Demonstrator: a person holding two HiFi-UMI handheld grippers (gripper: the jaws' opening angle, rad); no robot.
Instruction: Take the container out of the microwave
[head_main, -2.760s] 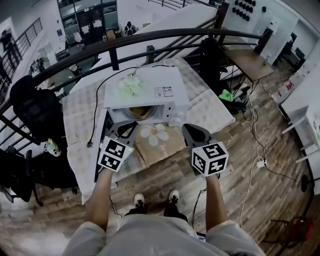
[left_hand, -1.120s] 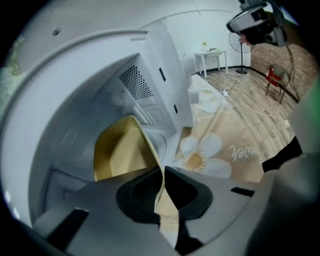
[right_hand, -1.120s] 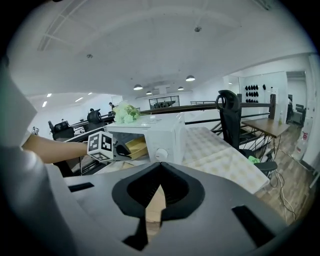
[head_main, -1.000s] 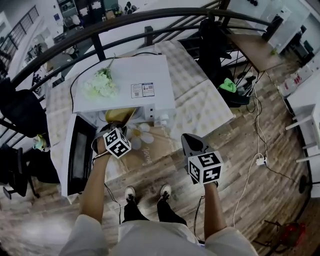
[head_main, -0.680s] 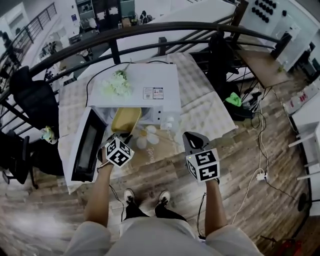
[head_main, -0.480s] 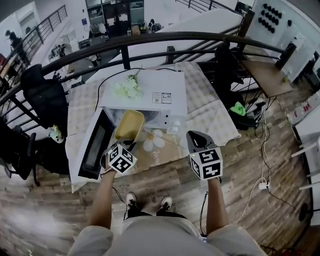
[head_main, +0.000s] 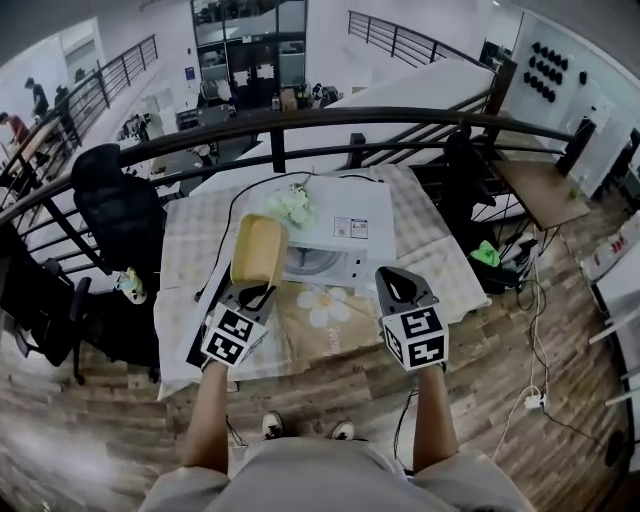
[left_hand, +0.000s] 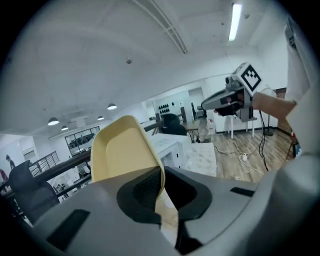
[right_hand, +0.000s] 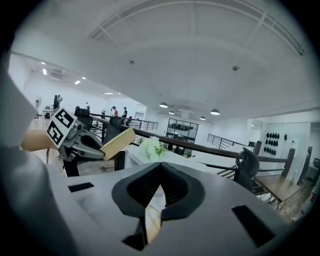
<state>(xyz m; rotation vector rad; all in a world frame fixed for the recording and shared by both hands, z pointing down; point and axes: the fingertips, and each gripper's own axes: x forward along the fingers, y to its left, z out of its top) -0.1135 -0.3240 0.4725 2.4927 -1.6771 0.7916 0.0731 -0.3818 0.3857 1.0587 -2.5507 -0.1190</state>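
The yellow container hangs in the air in front of the white microwave's left corner, tilted up on edge. My left gripper grips its near rim. In the left gripper view the rim of the container sits between the pads of the left gripper, whose jaws are closing on it. My right gripper hovers to the right, in front of the microwave, shut with nothing in it. The right gripper view shows the container from the side, held by the left gripper. The right gripper has its pads together.
White flowers lie on top of the microwave. It stands on a checked tablecloth, with a flower-print mat in front. A dark railing runs behind the table, and a black chair stands at the left.
The container has come out of the microwave and risen, tipping onto its edge. Both grippers have moved up, and the view has swung up toward the room.
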